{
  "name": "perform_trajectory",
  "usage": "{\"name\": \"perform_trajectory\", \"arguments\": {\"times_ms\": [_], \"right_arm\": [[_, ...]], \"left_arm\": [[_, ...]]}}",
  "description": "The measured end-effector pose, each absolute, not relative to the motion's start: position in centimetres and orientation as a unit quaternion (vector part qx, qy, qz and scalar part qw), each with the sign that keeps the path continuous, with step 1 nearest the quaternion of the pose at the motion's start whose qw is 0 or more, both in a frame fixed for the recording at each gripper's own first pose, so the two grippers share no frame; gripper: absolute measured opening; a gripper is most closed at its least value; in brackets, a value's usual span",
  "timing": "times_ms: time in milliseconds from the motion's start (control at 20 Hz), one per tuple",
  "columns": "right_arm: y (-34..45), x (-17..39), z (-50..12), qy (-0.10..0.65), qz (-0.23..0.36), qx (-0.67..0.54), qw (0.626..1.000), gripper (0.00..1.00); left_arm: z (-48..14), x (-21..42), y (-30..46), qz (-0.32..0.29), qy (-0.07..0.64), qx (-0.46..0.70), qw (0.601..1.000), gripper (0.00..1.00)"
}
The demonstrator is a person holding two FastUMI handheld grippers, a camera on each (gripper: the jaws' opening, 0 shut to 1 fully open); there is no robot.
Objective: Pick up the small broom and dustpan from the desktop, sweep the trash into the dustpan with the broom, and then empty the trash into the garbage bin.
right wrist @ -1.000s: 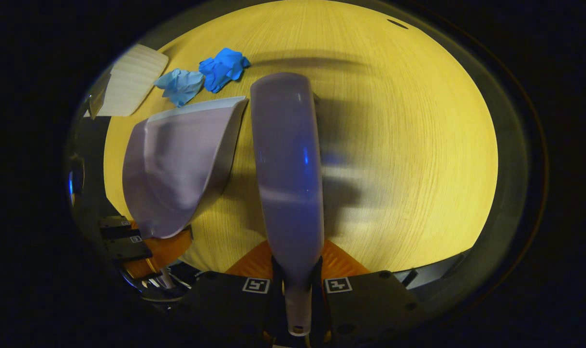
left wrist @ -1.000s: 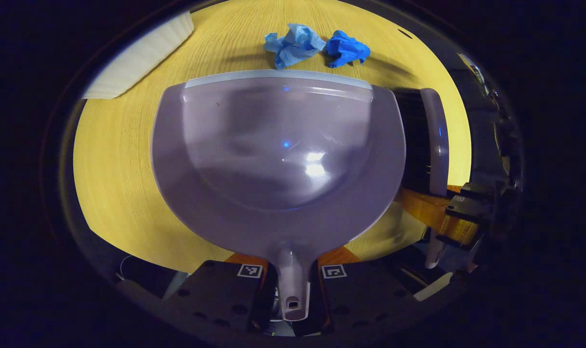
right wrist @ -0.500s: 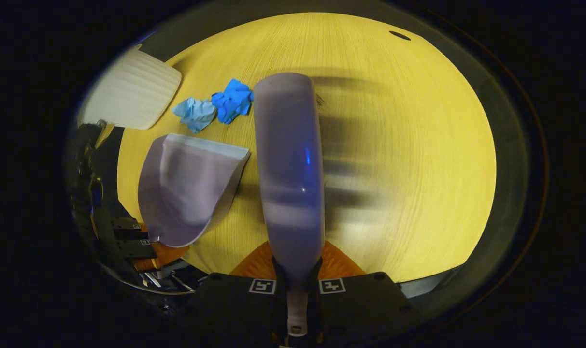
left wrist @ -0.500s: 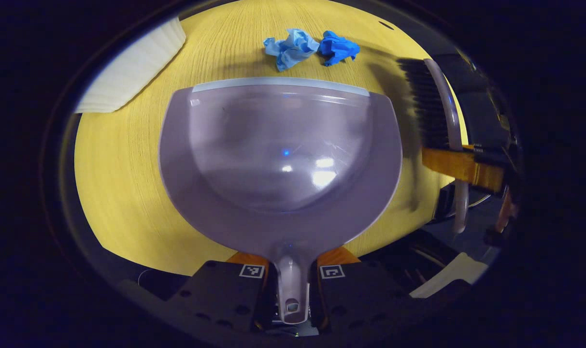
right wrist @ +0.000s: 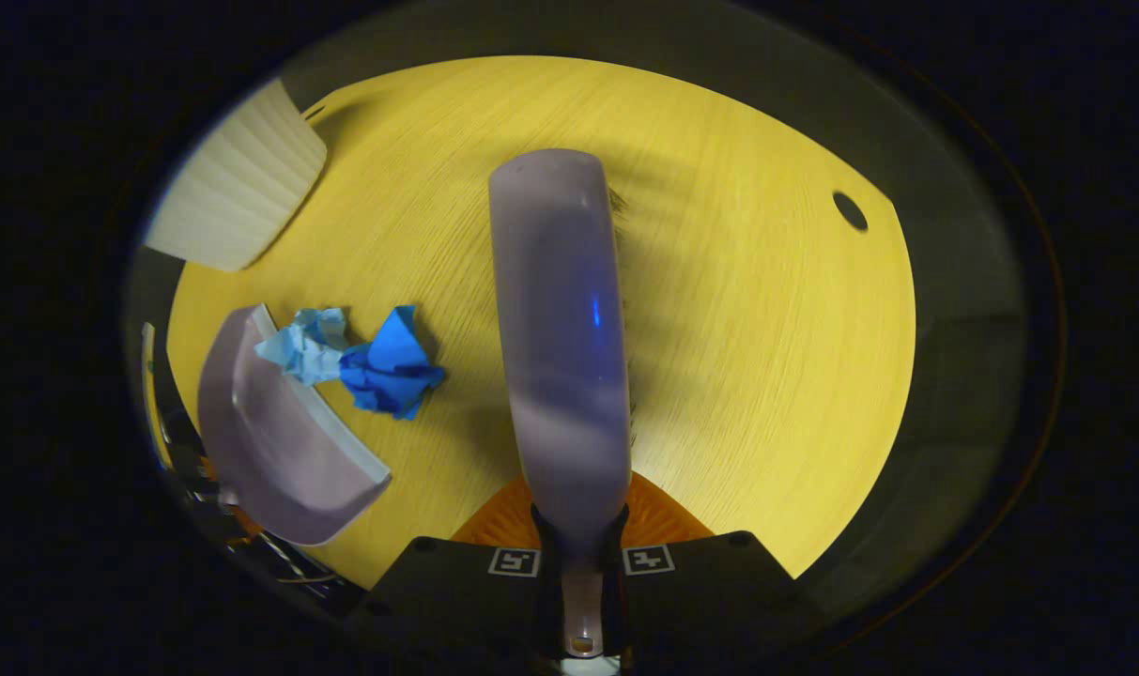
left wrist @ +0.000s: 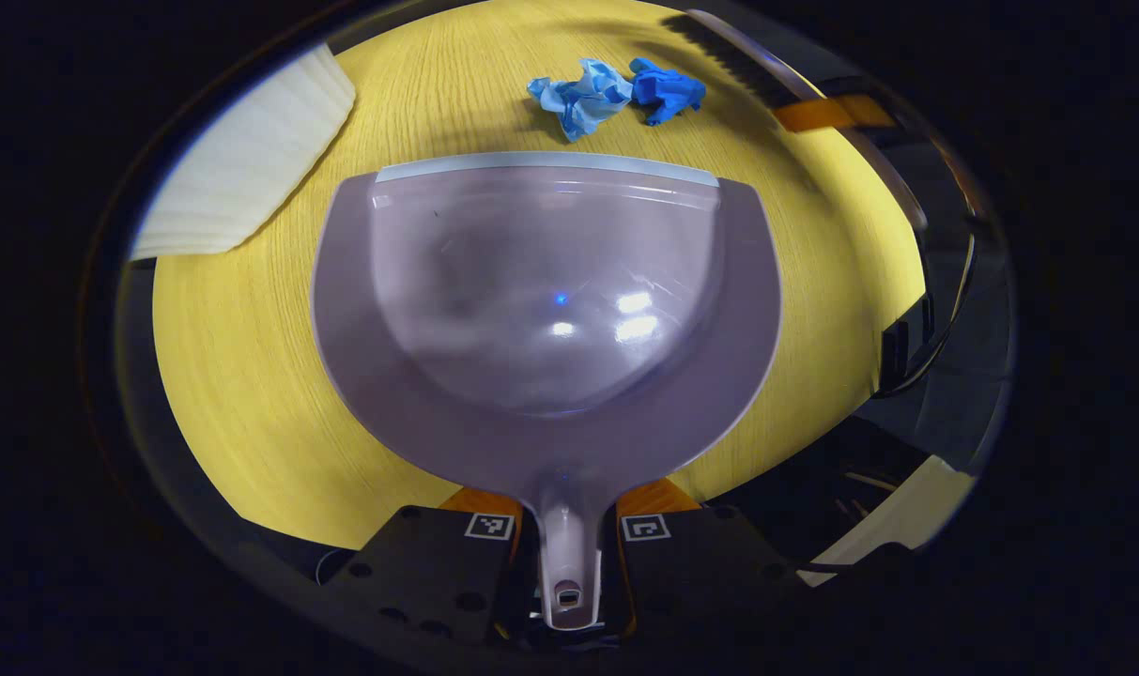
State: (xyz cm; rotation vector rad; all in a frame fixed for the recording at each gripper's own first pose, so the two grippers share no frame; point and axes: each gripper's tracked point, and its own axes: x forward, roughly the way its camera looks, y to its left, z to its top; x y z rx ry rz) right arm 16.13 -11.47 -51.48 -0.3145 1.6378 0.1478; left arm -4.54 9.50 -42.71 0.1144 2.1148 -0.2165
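My left gripper (left wrist: 567, 507) is shut on the handle of the lilac dustpan (left wrist: 546, 310), whose grey front lip rests on the yellow desktop (left wrist: 231, 357). Just beyond the lip lie a light blue paper wad (left wrist: 580, 94) and a dark blue wad (left wrist: 666, 86). My right gripper (right wrist: 578, 526) is shut on the handle of the lilac broom (right wrist: 560, 338), bristles down. In the left gripper view the broom (left wrist: 738, 56) stands behind and right of the wads. In the right gripper view the dark blue wad (right wrist: 391, 366) and the light blue wad (right wrist: 311, 343) lie between the broom and the dustpan (right wrist: 269, 432).
A white ribbed object (left wrist: 240, 160) sits at the desk's far left corner, also at upper left in the right gripper view as the ribbed object (right wrist: 236, 188). A small cable hole (right wrist: 849, 211) is in the desktop to the right. Desk edges fall away to dark surroundings.
My right gripper has carried the broom from beside the dustpan round to the far side of the blue wads. The dustpan has stayed nearly still, its lip facing the wads.
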Motion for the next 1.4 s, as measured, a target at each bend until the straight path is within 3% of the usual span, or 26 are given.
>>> {"name": "perform_trajectory", "arguments": {"times_ms": [250,500,1050,1300,1400], "right_arm": [[-10.1,19.4,-52.8,0.723,0.14,-0.254,0.627,0.17],[-7.4,19.0,-52.8,0.721,0.214,-0.308,0.583,0.17],[-4.7,14.4,-50.8,0.78,0.382,-0.196,0.455,0.17],[-5.0,15.2,-50.5,0.785,0.401,-0.154,0.447,0.17],[-5.5,15.7,-50.2,0.783,0.394,-0.131,0.463,0.17]], "left_arm": [[-42.9,-4.6,9.8,-0.097,0.868,0.049,0.485,0.25],[-43.0,-4.6,9.9,-0.102,0.867,0.049,0.485,0.25],[-42.9,-4.7,10.4,-0.115,0.867,0.069,0.48,0.25],[-43.1,-4.7,10.5,-0.115,0.862,0.07,0.488,0.25],[-43.6,-4.7,10.4,-0.113,0.852,0.072,0.506,0.25]]}}
